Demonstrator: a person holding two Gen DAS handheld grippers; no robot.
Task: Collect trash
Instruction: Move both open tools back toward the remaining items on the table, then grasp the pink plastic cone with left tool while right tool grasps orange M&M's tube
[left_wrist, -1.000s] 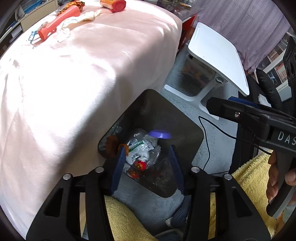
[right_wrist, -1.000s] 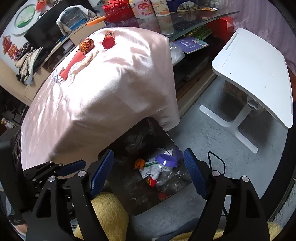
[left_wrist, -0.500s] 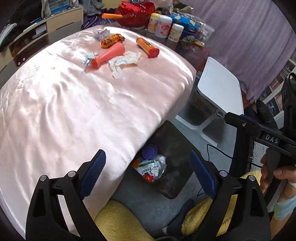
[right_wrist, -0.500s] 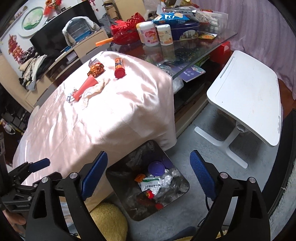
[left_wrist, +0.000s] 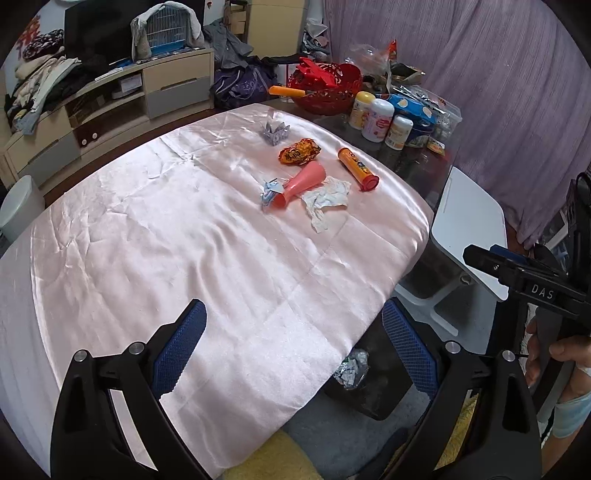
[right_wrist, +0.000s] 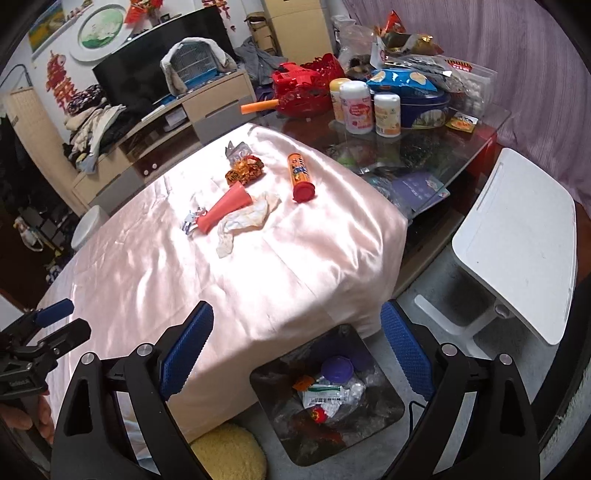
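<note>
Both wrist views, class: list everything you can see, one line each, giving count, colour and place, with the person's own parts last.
tablecloth: one, pale pink, covering the table.
cone-shaped tube: one, coral, lying on the cloth.
crumpled tissue: one, white, beside the cone.
orange tube: one, red cap, right of the cone.
snack wrapper: one, orange-gold, behind the cone.
foil scrap: one, silvery, farthest back.
trash bin: one, dark, on the floor, holding trash.
side table: one, white, right.
bottles: three, white, glass table.
left gripper: black and blue, open, empty.
right gripper: same, open, empty.
</note>
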